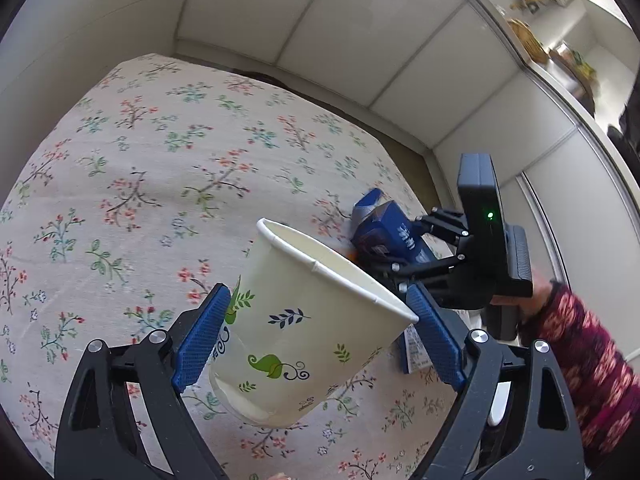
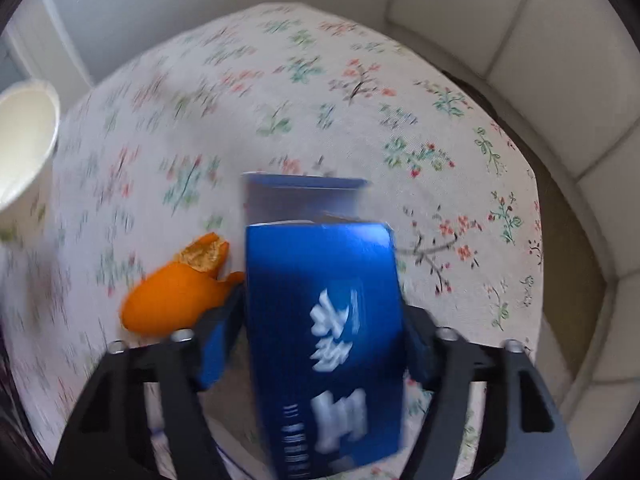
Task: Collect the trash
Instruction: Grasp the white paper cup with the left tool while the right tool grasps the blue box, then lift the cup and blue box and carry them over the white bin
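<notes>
Over a desk (image 1: 132, 168) spread with a flowered cloth and hemmed in by pale padded wall panels (image 1: 360, 20), the left claw (image 1: 316, 342) clamps a tilted paper cup (image 1: 304, 320) between its blue pads. Just beyond the cup, the right claw (image 2: 320, 344) grips a blue carton (image 2: 324, 340). An orange peel (image 2: 180, 288) lies on the cloth beside the carton's left edge.

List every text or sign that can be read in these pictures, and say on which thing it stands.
Blue box: large white characters, too blurred to read.
Blue box, lower edge: a row of small print, too blurred to read.
Paper cup: only leaf and swirl drawings, no words.
White label behind the cup: print too small to read.
</notes>
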Available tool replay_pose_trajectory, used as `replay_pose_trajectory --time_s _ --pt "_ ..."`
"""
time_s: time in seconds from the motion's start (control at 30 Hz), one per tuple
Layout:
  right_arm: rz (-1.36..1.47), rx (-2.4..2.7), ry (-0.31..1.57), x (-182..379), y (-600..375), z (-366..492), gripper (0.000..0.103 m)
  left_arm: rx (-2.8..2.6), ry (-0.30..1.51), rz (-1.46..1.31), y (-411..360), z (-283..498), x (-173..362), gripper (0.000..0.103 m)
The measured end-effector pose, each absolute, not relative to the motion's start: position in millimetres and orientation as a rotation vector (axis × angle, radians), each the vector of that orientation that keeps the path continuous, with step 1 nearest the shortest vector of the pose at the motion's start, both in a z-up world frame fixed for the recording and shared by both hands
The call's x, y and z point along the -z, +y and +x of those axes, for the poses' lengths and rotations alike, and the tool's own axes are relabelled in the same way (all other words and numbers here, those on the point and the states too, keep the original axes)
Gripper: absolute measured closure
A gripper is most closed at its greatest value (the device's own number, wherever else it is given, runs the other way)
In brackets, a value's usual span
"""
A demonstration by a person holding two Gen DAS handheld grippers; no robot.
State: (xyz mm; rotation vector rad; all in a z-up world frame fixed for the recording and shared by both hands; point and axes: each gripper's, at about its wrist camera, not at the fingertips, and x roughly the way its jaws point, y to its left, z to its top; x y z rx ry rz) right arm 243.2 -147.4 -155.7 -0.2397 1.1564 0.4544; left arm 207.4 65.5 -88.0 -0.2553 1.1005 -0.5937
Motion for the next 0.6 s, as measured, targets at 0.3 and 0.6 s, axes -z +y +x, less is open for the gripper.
replay_pose_trajectory --time_s 0.3,0.6 --pt "-0.149 -0.206 1.060 145.0 -141.9 260.8 0.047 0.489 1.051 -0.280 80.2 213.5 81.8 0.018" --pt "-0.046 -0.014 0.912 101.3 -124.5 268.8 0.046 0.308 1.001 -0.324 107.2 223.3 80.6 0.018"
